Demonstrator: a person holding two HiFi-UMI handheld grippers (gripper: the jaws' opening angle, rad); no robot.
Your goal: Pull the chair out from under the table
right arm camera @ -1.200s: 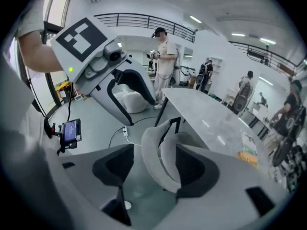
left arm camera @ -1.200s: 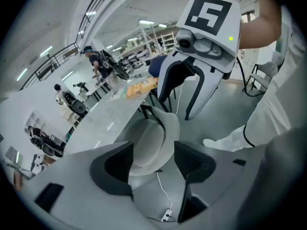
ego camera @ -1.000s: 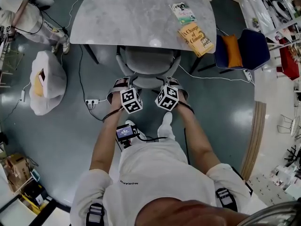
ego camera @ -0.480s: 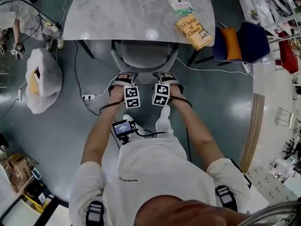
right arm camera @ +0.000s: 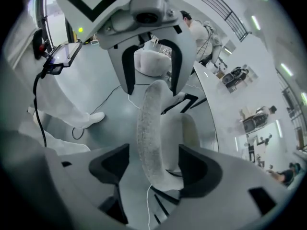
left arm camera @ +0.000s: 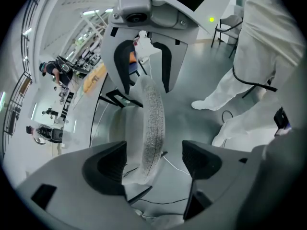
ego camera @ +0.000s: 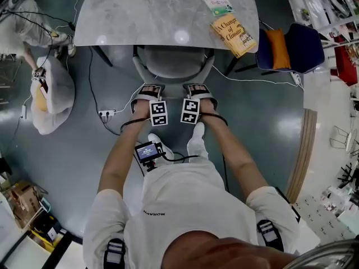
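A grey upholstered chair [ego camera: 173,66] is tucked under the marble-grey table [ego camera: 146,15], only its curved backrest [ego camera: 171,84] showing. My left gripper [ego camera: 149,90] and right gripper [ego camera: 198,89] point steeply down side by side over the backrest's top edge. In the left gripper view the backrest [left arm camera: 153,123] runs between the wide jaws of the left gripper [left arm camera: 153,164], nearer the left pad, with gaps showing. In the right gripper view the backrest [right arm camera: 149,133] likewise passes between the open jaws of the right gripper [right arm camera: 153,169]. Neither pair of pads presses on it.
Two books [ego camera: 233,35] lie at the table's right end. A blue chair with an orange cushion [ego camera: 289,52] stands to the right. A white bag [ego camera: 50,94], a power strip [ego camera: 106,115] and cables lie on the floor at left. A person [ego camera: 33,27] crouches far left.
Both grippers have sunk toward the chair's backrest and rolled, their marker cubes now closer together. The jaws have widened. The person at far left has shifted.
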